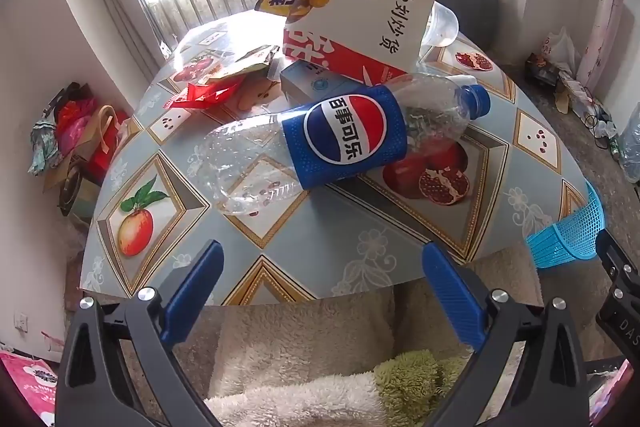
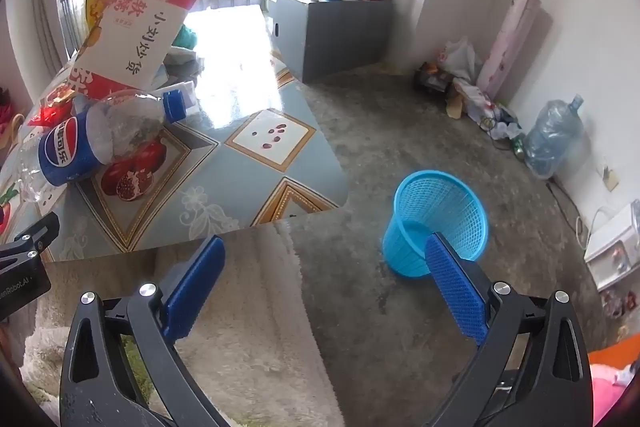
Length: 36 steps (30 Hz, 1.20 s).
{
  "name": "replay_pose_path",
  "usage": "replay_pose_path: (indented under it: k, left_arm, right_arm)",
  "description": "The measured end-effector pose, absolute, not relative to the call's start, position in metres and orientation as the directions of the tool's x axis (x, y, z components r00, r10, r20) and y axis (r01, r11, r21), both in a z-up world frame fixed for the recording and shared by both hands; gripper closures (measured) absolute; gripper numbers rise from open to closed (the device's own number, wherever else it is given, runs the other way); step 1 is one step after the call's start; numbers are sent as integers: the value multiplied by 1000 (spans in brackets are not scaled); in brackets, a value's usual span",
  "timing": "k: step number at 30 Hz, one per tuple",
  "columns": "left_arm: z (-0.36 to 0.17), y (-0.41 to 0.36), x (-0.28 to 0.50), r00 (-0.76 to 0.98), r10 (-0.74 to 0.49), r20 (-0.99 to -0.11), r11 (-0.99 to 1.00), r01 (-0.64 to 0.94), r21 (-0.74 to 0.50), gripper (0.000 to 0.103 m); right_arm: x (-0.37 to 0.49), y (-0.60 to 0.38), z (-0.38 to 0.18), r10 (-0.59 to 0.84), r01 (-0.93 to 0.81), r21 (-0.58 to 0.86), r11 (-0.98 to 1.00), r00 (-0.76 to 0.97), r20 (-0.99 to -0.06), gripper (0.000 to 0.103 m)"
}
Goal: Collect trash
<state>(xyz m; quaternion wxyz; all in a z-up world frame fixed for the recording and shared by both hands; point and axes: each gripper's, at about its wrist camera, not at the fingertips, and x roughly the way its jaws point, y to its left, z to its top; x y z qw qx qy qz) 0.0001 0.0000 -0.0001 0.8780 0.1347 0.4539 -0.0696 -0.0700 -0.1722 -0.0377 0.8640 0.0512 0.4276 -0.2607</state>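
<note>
A lived-in home room, fruit-patterned tablecloth (image 1: 280, 251), grey cabinet (image 2: 332, 31) with bottles, water jug (image 2: 554, 137) by the wall, bare concrete floor (image 2: 400, 131)

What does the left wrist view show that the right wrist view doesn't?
Only the left wrist view: the peach print on the tablecloth and the bags piled by the wall. Only the right wrist view: the whole blue mesh basket on the floor, and the water jug. Both: the empty Pepsi bottle lying on the table and the red-and-white snack bag.

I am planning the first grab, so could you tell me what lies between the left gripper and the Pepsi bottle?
Only bare patterned tablecloth lies between the left gripper and the Pepsi bottle, as the left wrist view shows.
</note>
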Motion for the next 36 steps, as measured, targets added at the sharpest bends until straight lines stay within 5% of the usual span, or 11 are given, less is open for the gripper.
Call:
replay_pose_path:
  k: [36]
  left_arm:
    - [-4, 4, -1, 565, -7, -825, 957, 243, 157, 6]
  right_arm:
    - [-68, -169, -33, -404, 491, -133, 861, 501, -765, 8]
